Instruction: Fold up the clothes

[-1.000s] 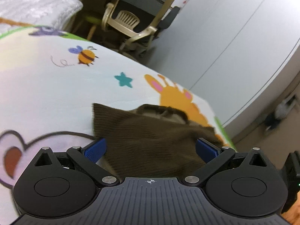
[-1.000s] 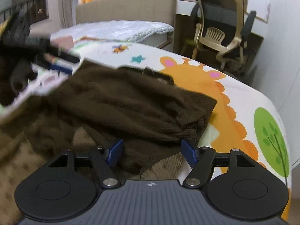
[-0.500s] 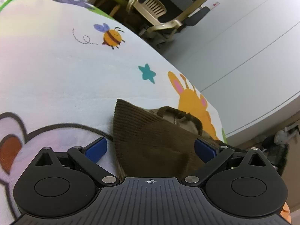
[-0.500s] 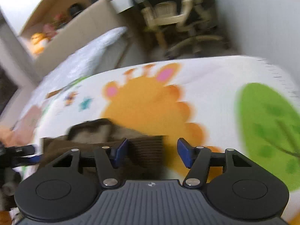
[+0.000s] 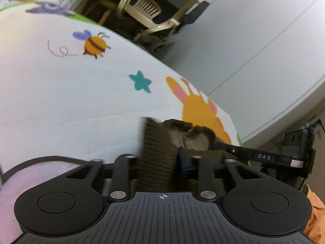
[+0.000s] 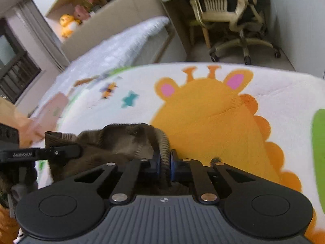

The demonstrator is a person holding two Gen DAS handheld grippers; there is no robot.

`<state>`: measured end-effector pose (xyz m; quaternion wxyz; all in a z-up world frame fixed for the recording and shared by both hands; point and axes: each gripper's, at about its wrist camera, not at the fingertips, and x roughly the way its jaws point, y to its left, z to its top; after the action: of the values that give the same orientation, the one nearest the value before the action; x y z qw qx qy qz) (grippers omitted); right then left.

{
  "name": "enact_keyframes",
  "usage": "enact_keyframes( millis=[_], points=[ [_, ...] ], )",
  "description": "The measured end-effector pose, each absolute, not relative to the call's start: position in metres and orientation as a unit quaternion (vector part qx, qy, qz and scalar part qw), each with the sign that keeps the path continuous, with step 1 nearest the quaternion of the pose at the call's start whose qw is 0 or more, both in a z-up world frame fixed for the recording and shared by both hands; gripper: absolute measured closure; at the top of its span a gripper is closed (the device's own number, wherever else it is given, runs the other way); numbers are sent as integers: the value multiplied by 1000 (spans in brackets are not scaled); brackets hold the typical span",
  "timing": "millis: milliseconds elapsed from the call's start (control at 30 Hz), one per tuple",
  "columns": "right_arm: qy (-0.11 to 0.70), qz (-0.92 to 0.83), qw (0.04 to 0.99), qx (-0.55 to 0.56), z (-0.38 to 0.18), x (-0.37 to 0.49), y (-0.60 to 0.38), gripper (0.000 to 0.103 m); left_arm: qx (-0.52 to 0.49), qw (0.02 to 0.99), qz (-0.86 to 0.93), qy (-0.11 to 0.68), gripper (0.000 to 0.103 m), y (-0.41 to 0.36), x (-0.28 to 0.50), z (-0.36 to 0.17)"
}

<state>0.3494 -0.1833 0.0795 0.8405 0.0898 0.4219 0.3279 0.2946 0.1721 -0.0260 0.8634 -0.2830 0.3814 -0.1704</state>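
A brown knitted sweater point(image 5: 156, 142) lies bunched on a cartoon-print play mat point(image 5: 71, 93). My left gripper point(image 5: 156, 160) is shut on its ribbed edge, with fabric bulging between the fingers. My right gripper point(image 6: 165, 162) is shut on the ribbed collar of the same sweater point(image 6: 121, 140), above the mat's orange giraffe print point(image 6: 213, 111). Each view shows the other gripper: the right one point(image 5: 264, 158) at the sweater's right side, the left one point(image 6: 40, 152) at its left side. Most of the sweater is hidden below the grippers.
A beige office chair point(image 6: 229, 16) stands beyond the mat's far edge, next to a white wall point(image 5: 254, 40). A bed with a white quilt point(image 6: 126, 44) lies at the back left. Soft toys point(image 6: 69, 22) sit on its headboard.
Both grippers have closed from open onto the sweater's upper edge. The sweater, earlier spread wider, is now gathered between them. The right gripper swung over the giraffe print.
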Motion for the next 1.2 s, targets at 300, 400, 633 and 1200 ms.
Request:
enact_keyframes(
  millis=[300,400,633,1200],
  points=[
    [341,369,861,81,133,197,-250,96,-217,876,-261,341,82,158,173,29],
    [366,351,860,55,106,162,-256,96,-183,877,-273,350,79,149,131,29],
    [372,285,881,-64,71,113,-264,95,-160,863,-269,396,43,151,74,-3],
    [410,300,855,107,51,239,-245,48,-318,833,-204,404,8,172,158,-31]
  ],
)
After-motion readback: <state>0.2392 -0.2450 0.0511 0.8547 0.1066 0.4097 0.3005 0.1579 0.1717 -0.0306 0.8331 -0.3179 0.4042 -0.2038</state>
